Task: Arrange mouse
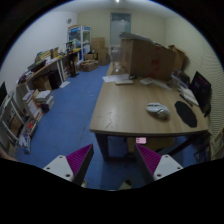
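The gripper (113, 160) is held above the floor with its two fingers spread wide apart. Nothing sits between them. The magenta pads (80, 158) on the inner faces of the fingers are fully exposed, with blue carpet (65, 110) visible through the gap.

Just beyond the fingers stands a wooden desk (125, 105), its near edge ahead of the right finger. The mouse (157, 109), light grey, lies on the desk top toward its right side, well apart from the gripper and not in contact with it. Just beside the mouse, further right, lies a round black mouse pad (186, 113). A keyboard (187, 95) and a dark monitor (202, 88) occupy the desk's right edge. Loose papers (118, 78) rest at the far end of the desk, near a large cardboard box (140, 55).

Across the carpet, shelving (45, 72) carrying assorted items lines the left wall. A door (120, 28) is set in the far wall.
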A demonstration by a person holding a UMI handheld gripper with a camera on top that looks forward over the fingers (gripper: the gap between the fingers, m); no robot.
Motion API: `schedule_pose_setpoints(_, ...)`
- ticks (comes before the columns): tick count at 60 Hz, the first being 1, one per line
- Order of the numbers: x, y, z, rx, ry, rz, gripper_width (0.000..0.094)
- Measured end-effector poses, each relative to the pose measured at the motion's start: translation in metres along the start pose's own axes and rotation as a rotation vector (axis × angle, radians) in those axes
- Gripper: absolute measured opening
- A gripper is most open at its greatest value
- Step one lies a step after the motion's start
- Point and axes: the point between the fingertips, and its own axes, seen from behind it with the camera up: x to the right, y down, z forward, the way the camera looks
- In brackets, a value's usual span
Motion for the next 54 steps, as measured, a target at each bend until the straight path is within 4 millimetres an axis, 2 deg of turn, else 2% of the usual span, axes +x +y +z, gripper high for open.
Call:
schedule_pose_setpoints(1, -0.007, 0.001, 0.001, 0.014, 0.012, -0.001, 0.0856)
schedule_pose_setpoints(2, -0.024, -0.002, -0.006, 0.024, 0.032, 0.000, 0.0858)
schedule_pose_setpoints(6, -0.014, -0.010, -0.005, 0.053, 0.073, 0.006, 0.0856)
schedule_pose_setpoints(7, 0.011, -0.011, 0.001, 0.055, 0.073, 0.009, 0.0851)
schedule_pose_setpoints(14, 0.059, -0.015, 0.009, 0.062, 0.113, 0.029, 0.0855)
schedule_pose_setpoints(18, 0.088, -0.017, 0.021, 0.070, 0.135, 0.016, 0.0857)
schedule_pose_setpoints(19, 0.099, -0.015, 0.031, 0.076, 0.140, 0.008, 0.0856)
schedule_pose_setpoints(22, 0.128, -0.016, 0.039, 0.075, 0.144, -0.021, 0.0848)
schedule_pose_setpoints(28, 0.160, -0.014, 0.064, 0.070, 0.103, -0.068, 0.0852)
schedule_pose_setpoints(33, 0.183, -0.023, 0.084, 0.082, 0.075, -0.079, 0.0857)
schedule_pose_setpoints(41, 0.206, -0.049, 0.115, 0.126, 0.025, -0.069, 0.0849)
schedule_pose_setpoints(54, 0.203, -0.069, 0.157, 0.136, -0.073, -0.099, 0.0855)
